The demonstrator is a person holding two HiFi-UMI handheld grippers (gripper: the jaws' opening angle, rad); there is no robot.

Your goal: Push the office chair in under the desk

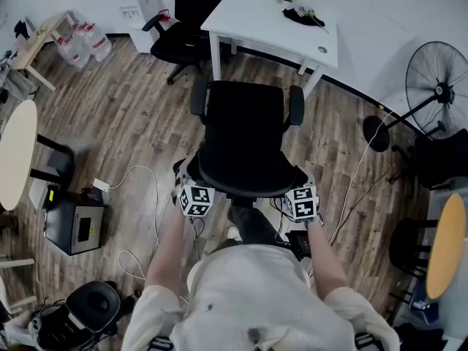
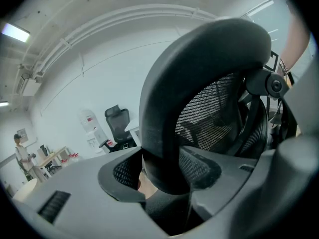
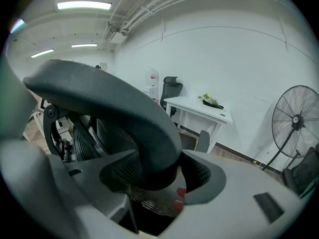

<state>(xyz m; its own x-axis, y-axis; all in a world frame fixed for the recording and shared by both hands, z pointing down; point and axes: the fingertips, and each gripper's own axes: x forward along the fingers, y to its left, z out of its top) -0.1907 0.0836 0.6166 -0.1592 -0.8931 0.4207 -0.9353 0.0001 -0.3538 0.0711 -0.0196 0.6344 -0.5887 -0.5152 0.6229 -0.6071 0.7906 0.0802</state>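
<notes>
A black mesh office chair (image 1: pixel 245 134) stands on the wood floor right in front of me, its seat facing a white desk (image 1: pixel 270 24) a short way beyond it. My left gripper (image 1: pixel 191 181) is at the left edge of the backrest and my right gripper (image 1: pixel 300 183) at the right edge. In the left gripper view the backrest's thick rim (image 2: pixel 199 63) runs between the jaws, and the left gripper (image 2: pixel 159 176) is shut on it. The right gripper (image 3: pixel 159 176) likewise clamps the rim (image 3: pixel 114 98), with the desk (image 3: pixel 199 108) ahead.
A second black chair (image 1: pixel 186 20) stands left of the desk. A floor fan (image 1: pixel 439 86) and its cord are at the right. A black box (image 1: pixel 77 229) and white cables (image 1: pixel 142 196) lie on the floor at left. Round tables (image 1: pixel 16 152) flank both sides.
</notes>
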